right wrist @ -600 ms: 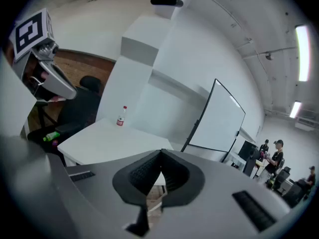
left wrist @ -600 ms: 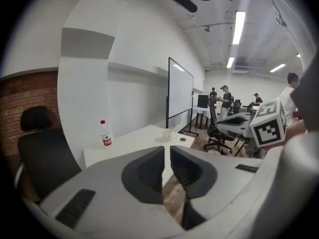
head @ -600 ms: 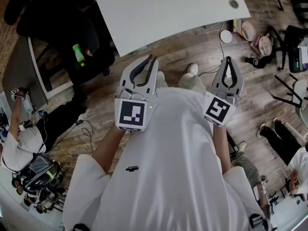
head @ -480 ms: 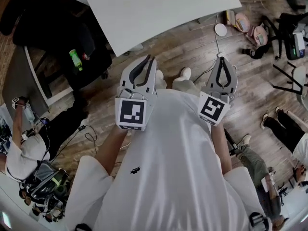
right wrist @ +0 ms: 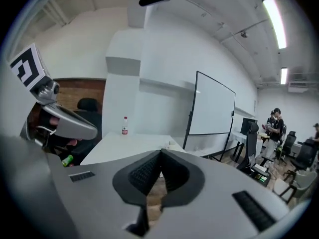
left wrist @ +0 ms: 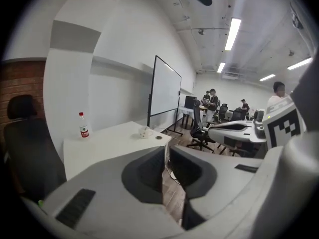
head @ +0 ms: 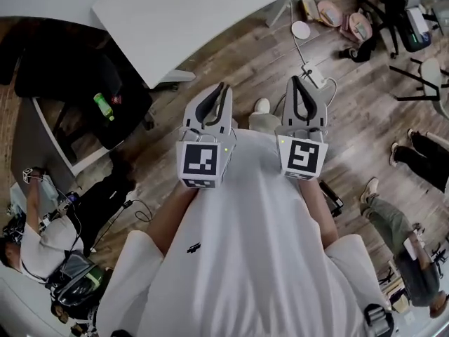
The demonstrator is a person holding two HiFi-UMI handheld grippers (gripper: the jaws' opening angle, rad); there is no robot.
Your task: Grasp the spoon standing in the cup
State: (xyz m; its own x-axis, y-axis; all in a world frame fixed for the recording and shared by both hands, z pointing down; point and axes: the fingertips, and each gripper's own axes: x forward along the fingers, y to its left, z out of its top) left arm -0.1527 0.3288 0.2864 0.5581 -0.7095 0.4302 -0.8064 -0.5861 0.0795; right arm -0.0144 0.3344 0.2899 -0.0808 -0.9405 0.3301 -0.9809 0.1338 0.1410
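In the left gripper view a small white cup stands far off on the white table, with something thin standing in it; it is too small to make out as a spoon. The right gripper view shows only a tiny pale shape at the table's far end. The head view does not show the cup. I hold both grippers side by side in front of my chest, well short of the table. My left gripper is shut but for a thin slit, with nothing in it. My right gripper is shut and empty.
A clear bottle with a red label stands at the table's far left. A dark disc lies near the cup. A black chair and a green bottle are left of me. A whiteboard, office chairs and several people stand beyond.
The two grippers have drawn closer together, the right one shifting left. The table has slid up and to the left in the head view, and the cup has left that view.
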